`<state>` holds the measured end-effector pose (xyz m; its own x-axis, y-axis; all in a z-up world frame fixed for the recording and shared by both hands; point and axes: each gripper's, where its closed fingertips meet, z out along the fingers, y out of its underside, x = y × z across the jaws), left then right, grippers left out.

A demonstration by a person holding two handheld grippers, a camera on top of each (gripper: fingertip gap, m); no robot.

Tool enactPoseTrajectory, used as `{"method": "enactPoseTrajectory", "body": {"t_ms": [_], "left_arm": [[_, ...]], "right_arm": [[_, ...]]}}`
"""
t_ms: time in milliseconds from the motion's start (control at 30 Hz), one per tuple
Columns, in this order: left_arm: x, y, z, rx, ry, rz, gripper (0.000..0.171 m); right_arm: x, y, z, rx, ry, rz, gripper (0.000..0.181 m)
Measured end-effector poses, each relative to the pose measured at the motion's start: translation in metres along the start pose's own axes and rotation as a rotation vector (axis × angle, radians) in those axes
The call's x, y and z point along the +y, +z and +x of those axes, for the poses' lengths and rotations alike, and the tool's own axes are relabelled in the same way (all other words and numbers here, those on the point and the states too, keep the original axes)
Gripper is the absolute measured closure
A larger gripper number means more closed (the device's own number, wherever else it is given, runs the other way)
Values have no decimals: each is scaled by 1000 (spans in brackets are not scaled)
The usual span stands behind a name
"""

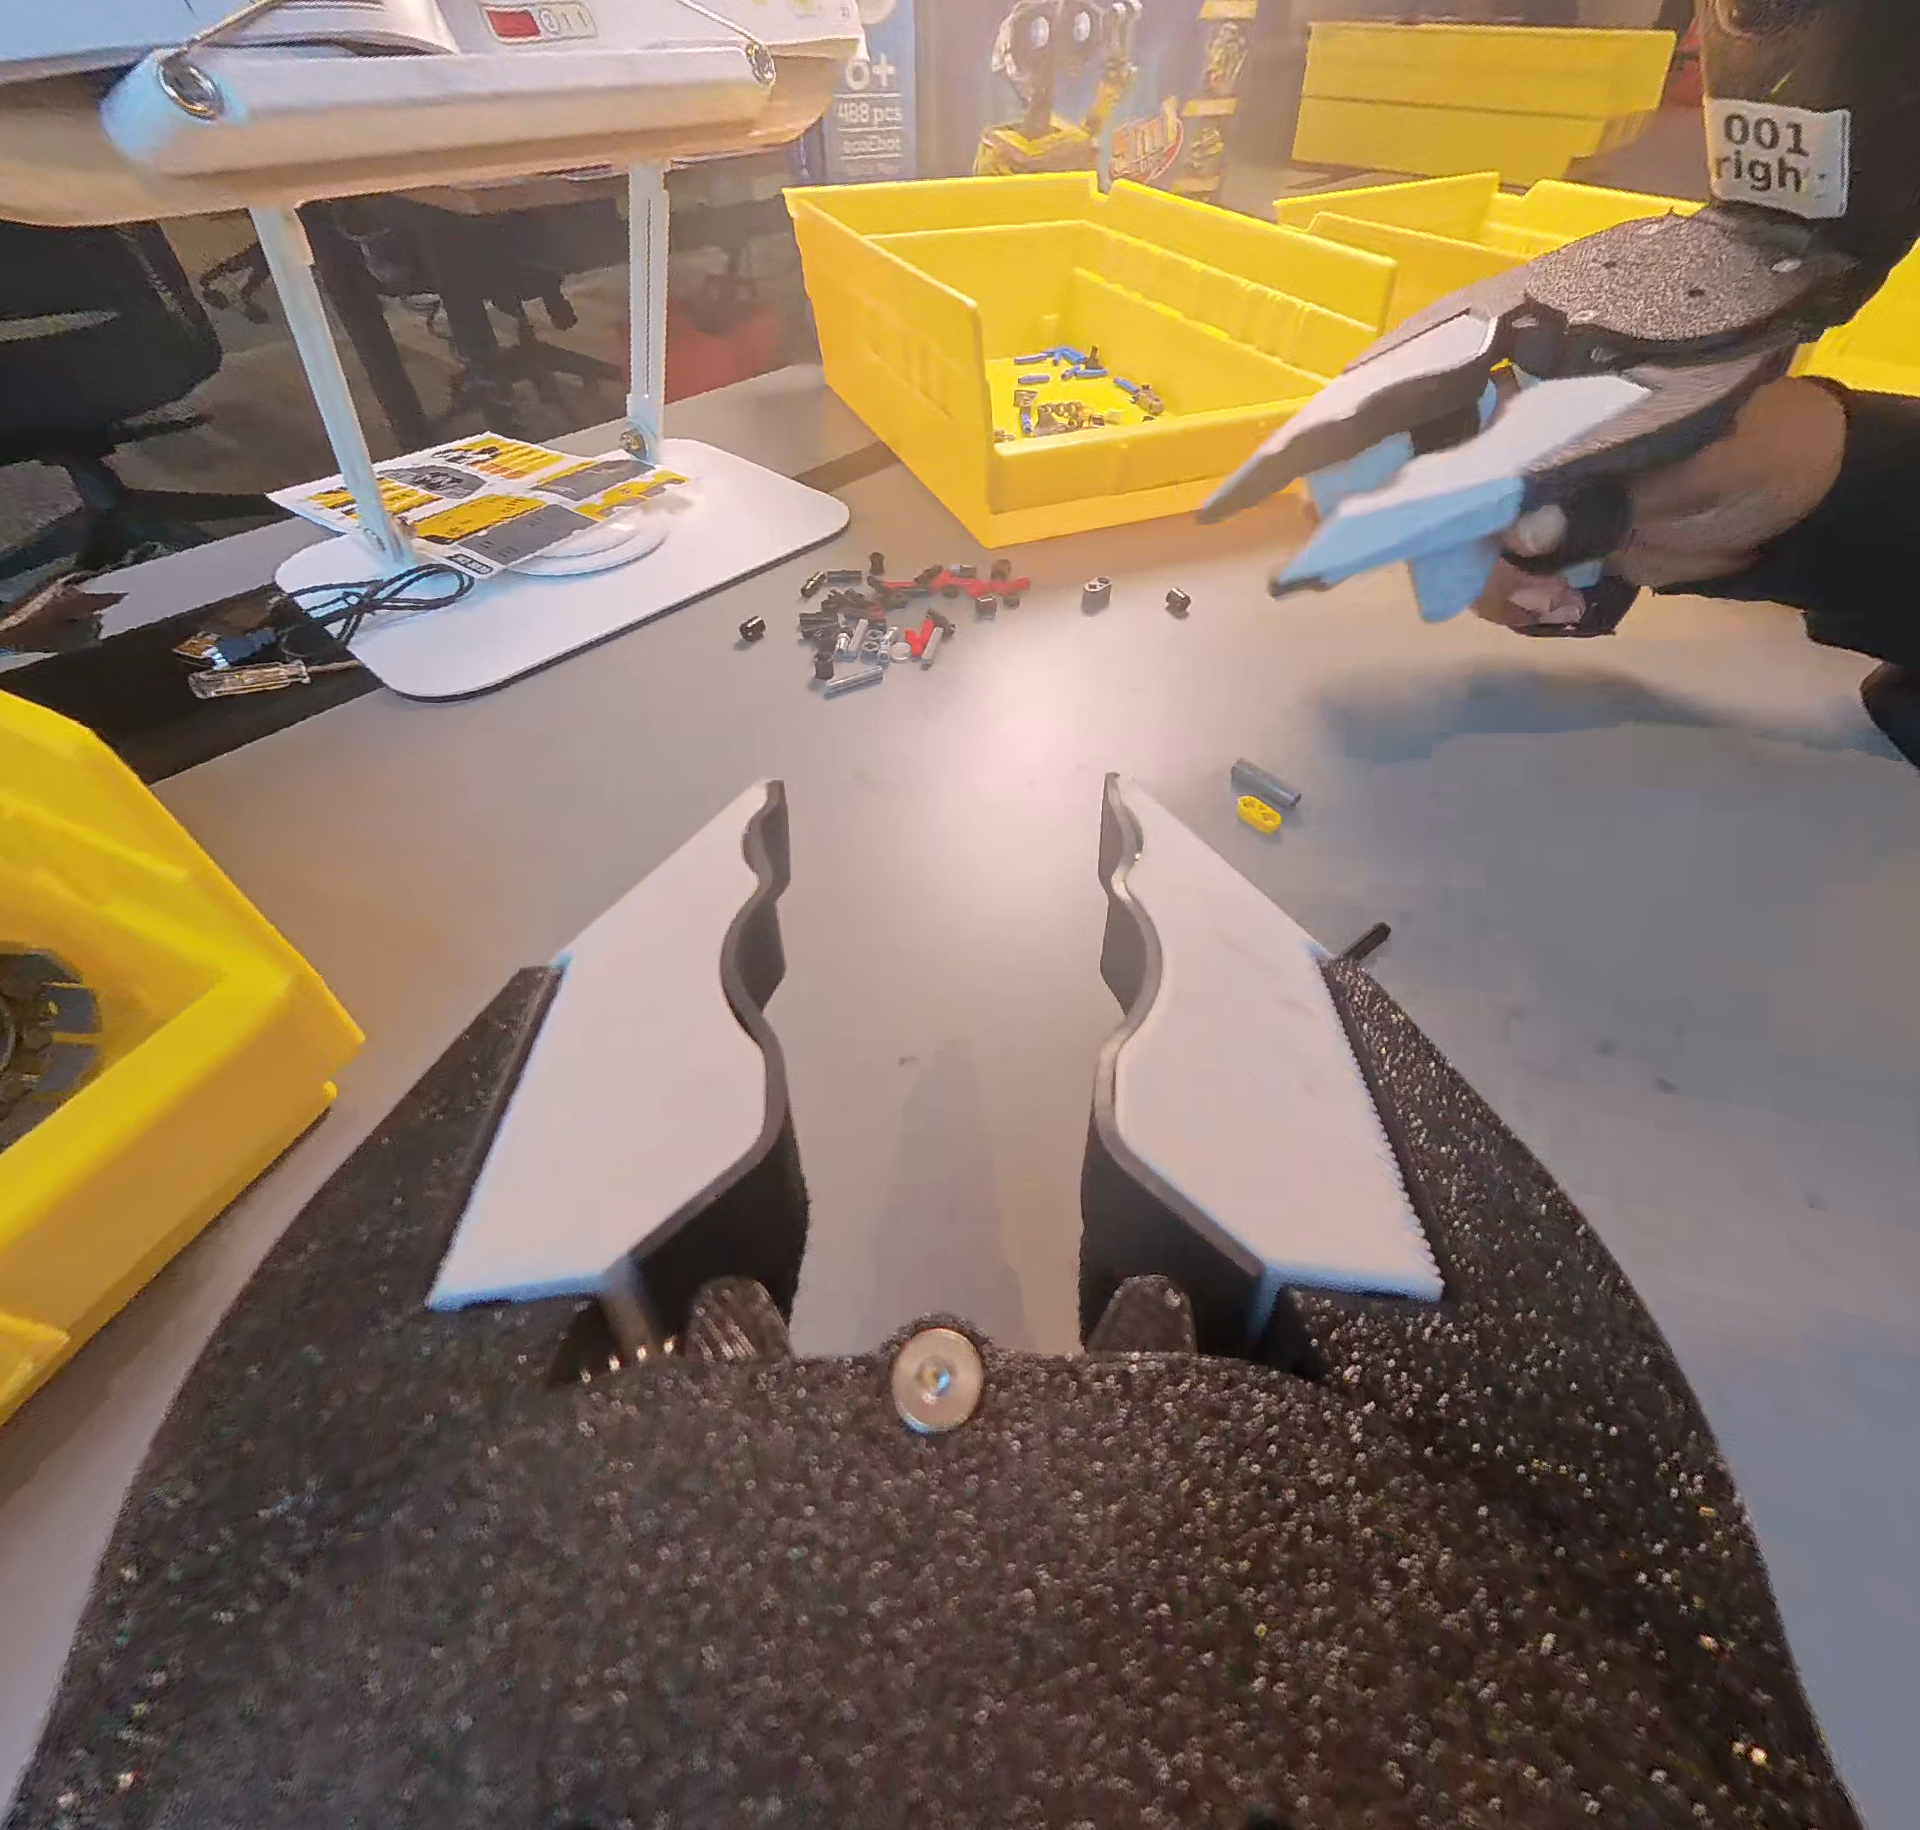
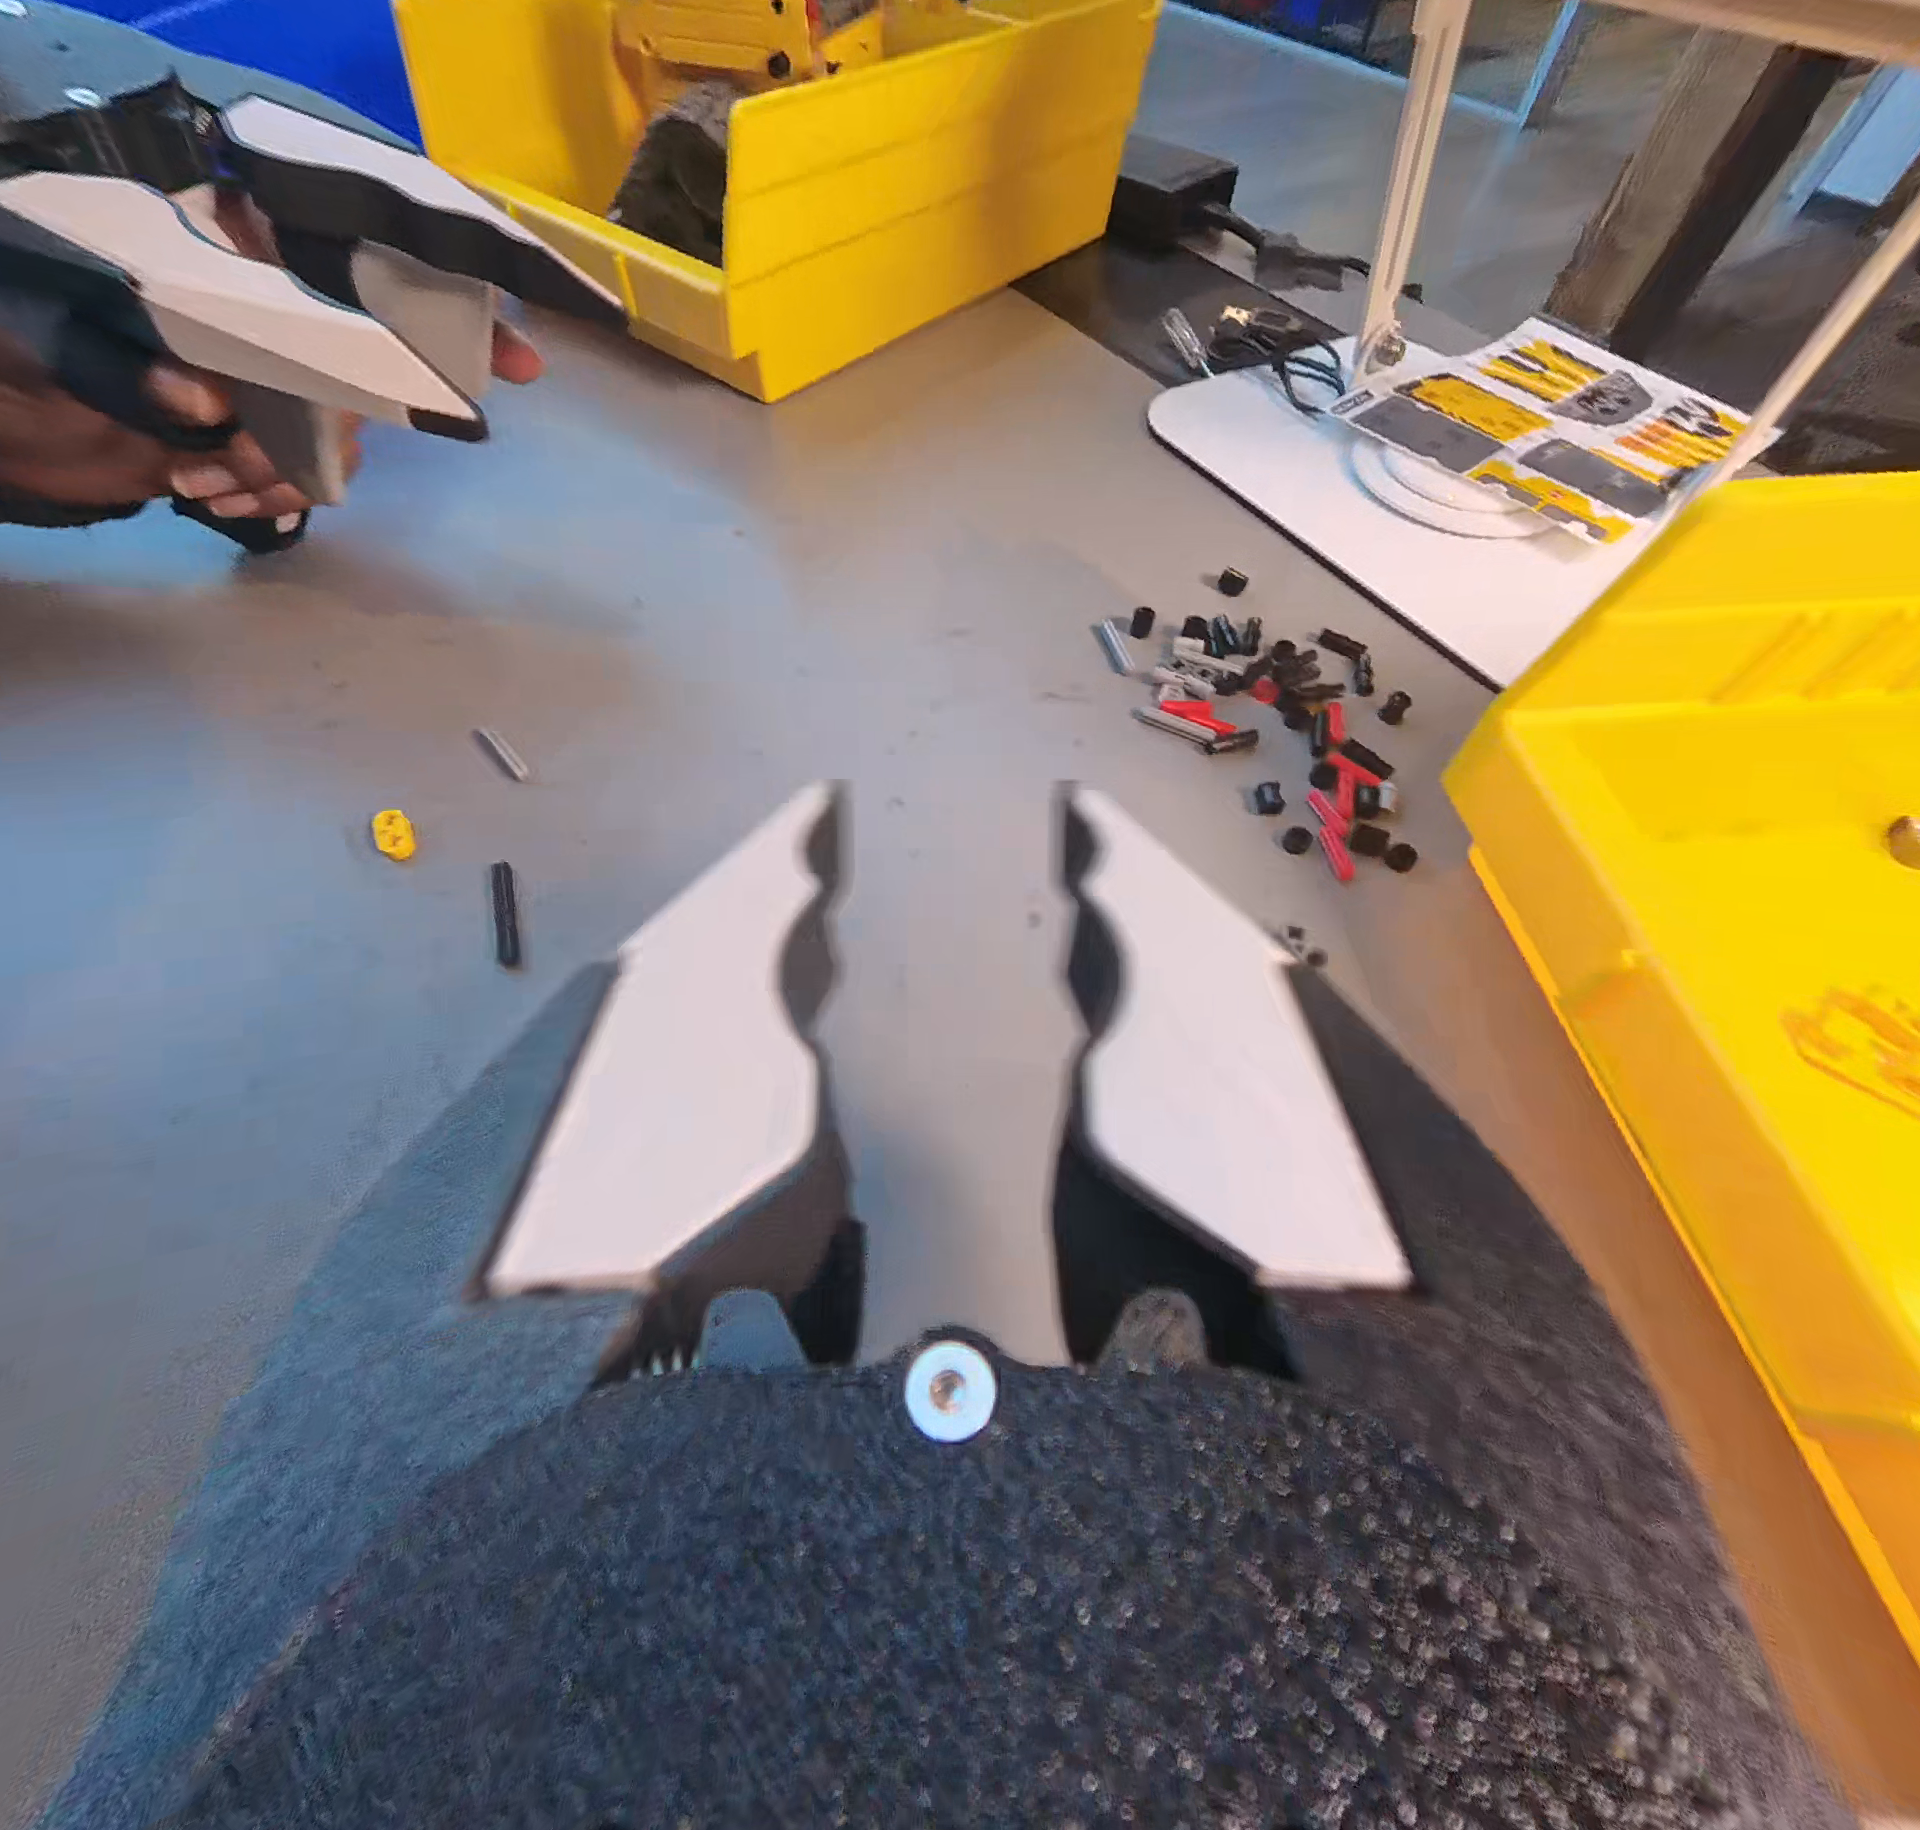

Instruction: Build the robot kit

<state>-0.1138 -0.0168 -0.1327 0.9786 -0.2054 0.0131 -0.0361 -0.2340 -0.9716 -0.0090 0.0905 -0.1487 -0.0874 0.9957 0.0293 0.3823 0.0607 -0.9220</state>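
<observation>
Each tool, left tool (image 1: 940, 793) and right tool (image 2: 951, 793), had speckled black bodies, white wavy-edged fingers (image 1: 634, 1084), one silver centre screw (image 1: 937, 1383); right bore a white label (image 1: 1775, 162), hand (image 1: 1704, 523) black-sleeved.

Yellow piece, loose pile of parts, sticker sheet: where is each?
Yellow piece (image 2: 393, 835): right wrist view, its top face.
Pile (image 2: 1288, 720): right wrist view, its middle.
Sticker sheet (image 1: 488, 502): left wrist view, its centre.

This looks like a workshop or lab bench for building kits. A grey table (image 1: 1039, 741) carries a scatter of small black and red parts (image 1: 894, 617), with yellow sorting bins (image 1: 1039, 346) just behind it, a kit box (image 1: 1081, 45) farther back, and a white stand (image 1: 582, 554) beside it.
</observation>
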Motion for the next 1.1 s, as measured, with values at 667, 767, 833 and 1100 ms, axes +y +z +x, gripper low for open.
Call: {"method": "enactPoseTrajectory", "body": {"t_ms": [667, 767, 833, 1100], "left_arm": [[8, 1, 11, 20, 58, -52, 114], [9, 2, 12, 22, 68, -60, 115], [10, 2, 13, 24, 77, -66, 115], [12, 4, 16, 24, 101, -80, 115]], "right_arm": [[48, 8, -33, -171, -127, -268, 133], [50, 10, -40, -194, -132, -294, 132], [50, 12, -44, -214, -131, -314, 133], [55, 24, -54, -271, -208, -414, 149]]}}
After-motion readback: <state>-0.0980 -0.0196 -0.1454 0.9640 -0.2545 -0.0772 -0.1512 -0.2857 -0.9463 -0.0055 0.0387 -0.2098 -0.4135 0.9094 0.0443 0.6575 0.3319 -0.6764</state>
